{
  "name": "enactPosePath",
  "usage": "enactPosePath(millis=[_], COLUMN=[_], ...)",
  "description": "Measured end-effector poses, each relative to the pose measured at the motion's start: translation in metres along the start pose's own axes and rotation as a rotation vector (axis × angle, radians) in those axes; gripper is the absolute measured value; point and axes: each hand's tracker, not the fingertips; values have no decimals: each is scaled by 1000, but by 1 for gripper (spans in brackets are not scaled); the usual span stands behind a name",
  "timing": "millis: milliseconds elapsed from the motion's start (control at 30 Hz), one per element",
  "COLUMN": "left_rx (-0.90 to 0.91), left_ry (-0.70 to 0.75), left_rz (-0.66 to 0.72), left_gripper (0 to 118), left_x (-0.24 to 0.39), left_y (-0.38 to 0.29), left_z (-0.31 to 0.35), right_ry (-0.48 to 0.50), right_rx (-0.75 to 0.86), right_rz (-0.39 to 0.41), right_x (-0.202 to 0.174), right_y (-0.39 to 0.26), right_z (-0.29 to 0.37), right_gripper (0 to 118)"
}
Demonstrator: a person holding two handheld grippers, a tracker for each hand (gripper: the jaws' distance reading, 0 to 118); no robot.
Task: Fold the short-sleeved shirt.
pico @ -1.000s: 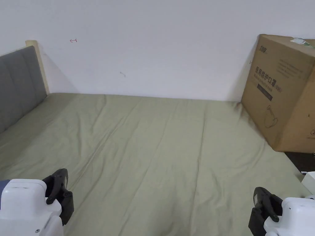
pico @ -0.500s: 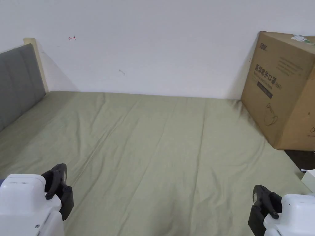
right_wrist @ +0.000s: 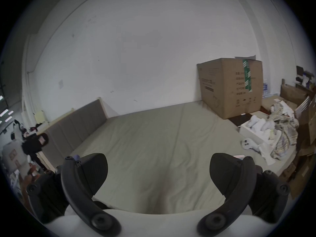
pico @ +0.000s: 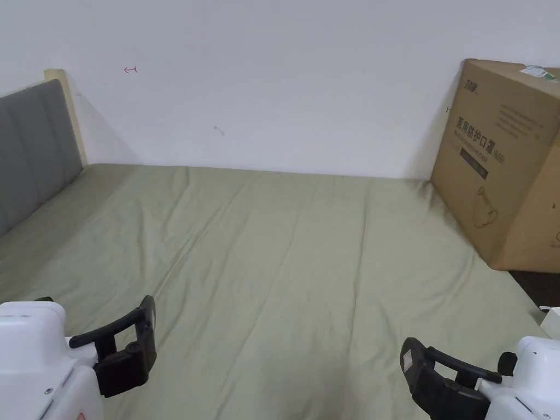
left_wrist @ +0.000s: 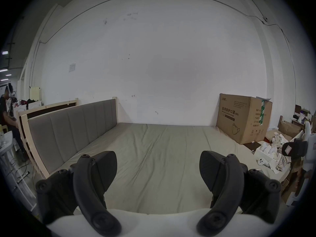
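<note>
I cannot pick out the short-sleeved shirt for certain. The only loose cloth I see is a crumpled checked fabric heap (right_wrist: pixel 282 138) at the bed's right edge, and I cannot tell whether that is it. The heap appears in both gripper views, touching an open white box (right_wrist: pixel 251 131).

My left gripper (left_wrist: pixel 158 163) and right gripper (right_wrist: pixel 159 163) hang low over the near edge of the olive-green bed sheet (pico: pixel 284 262). Both have their jaws wide apart and hold nothing.

A large brown cardboard box (pico: pixel 508 164) stands on the far right corner against the white wall (pico: pixel 273 82). A grey padded headboard (pico: pixel 27 147) runs along the left. The left gripper view also shows a person (left_wrist: pixel 6 107) beyond the headboard.
</note>
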Motion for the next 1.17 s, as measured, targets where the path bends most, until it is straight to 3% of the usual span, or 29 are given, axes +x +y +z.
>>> enactPosePath(millis=[133,233,400,500,567,700,867,1000,1167], left_rx=[32,28,17,11,12,16,1,4,13], left_ry=[-19,-30,-38,-41,-41,-48,-46,-48,-43], left_rz=[11,16,49,58,53,71,72,88,90], left_gripper=[103,103,103,103,103,103,103,103,103], left_x=[1,1,0,0,0,-2,-4,-4,-4], left_y=[-1,0,-1,-1,0,1,-2,0,3], left_z=[3,2,0,0,0,1,0,1,2], right_ry=[109,93,-217,-259,-247,-196,-221,-240,-170], right_rx=[39,47,22,52,44,-11,2,8,16], right_rz=[-47,-31,134,238,253,199,162,186,18], right_x=[-3,-10,-35,-45,-50,-54,-51,-49,-43], right_y=[6,11,13,5,1,1,3,6,19], right_z=[7,11,-1,-5,-5,-8,-9,-10,-1], right_gripper=[118,118,118,118,118,118,117,117,117])
